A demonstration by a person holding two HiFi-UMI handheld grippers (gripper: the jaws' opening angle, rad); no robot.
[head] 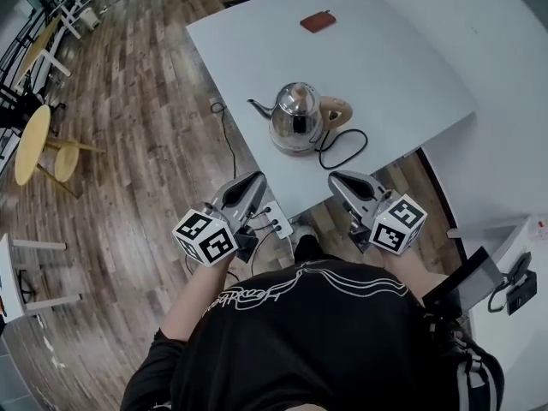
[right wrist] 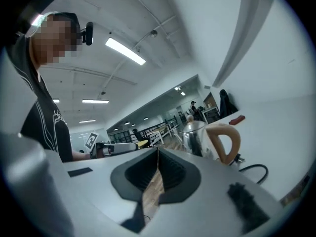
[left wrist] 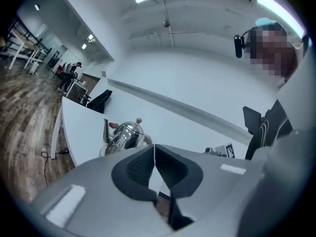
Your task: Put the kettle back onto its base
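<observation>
Now, at the far left, two round yellow tables (head: 34, 139) stand on the wooden floor (head: 145, 101). Next comes the left tool (head: 253, 181), held before the near edge of the white bench (head: 385, 67) and apart from everything on it. Its jaws are closed together and nothing is between them: in the left gripper view the dark pads (left wrist: 136, 168) meet at their tips. Its marker cube (head: 205, 236) is at the end toward the person. Beside this tool, a white power strip (head: 276, 221) lies on the floor.

Further right, the kettle (head: 295, 114) stands upright on the bench, close to the near edge. It sits on its round base (head: 291, 148), as far as the head view lets me judge. The spout (head: 259, 106) points left and the pale handle (head: 336, 110) points right. A black cord (head: 347, 151) makes a loop on the bench, just beside the base on the right. On the far side of the bench lies a small red-brown thing (head: 318, 21), well apart from the kettle.

Last, the right tool (head: 338, 181) is also held before the near edge, touching nothing. Its jaws are closed too and hold nothing. In the right gripper view the kettle shows beyond the tips, to their right, with the handle nearest.
</observation>
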